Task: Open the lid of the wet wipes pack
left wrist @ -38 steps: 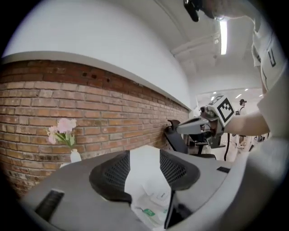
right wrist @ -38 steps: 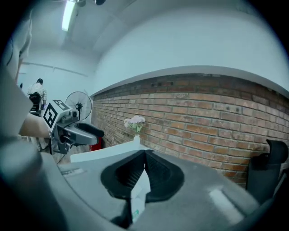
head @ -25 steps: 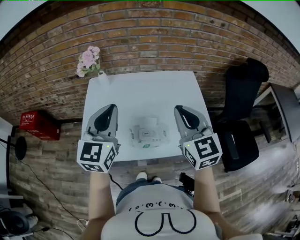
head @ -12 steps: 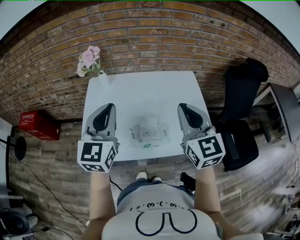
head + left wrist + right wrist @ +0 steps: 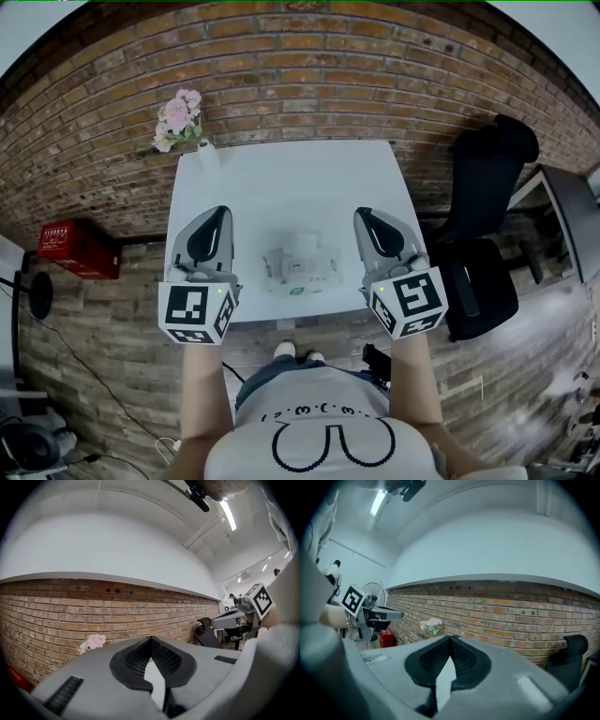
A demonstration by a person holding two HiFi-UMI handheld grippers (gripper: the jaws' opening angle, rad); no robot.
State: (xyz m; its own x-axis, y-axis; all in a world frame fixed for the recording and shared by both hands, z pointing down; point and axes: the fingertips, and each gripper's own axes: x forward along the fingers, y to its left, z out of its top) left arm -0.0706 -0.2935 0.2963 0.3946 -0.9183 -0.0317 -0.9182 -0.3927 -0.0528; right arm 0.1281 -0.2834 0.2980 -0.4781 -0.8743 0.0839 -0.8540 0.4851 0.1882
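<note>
– The soft white wet wipes pack, where is it lying?
– It is lying flat on the square white table, near the front edge, between the two grippers and touching neither. I cannot tell how its lid is sitting.
– What is the grey left gripper doing?
– It is hovering level at the pack's left, its jaws pressing together on nothing.
– And the grey right gripper?
– It is hovering at the pack's right, its jaws likewise meeting, gripping nothing.
– Anything else?
– A pink flower bunch in a white vase is standing at the table's far left corner by the red brick wall.
</note>
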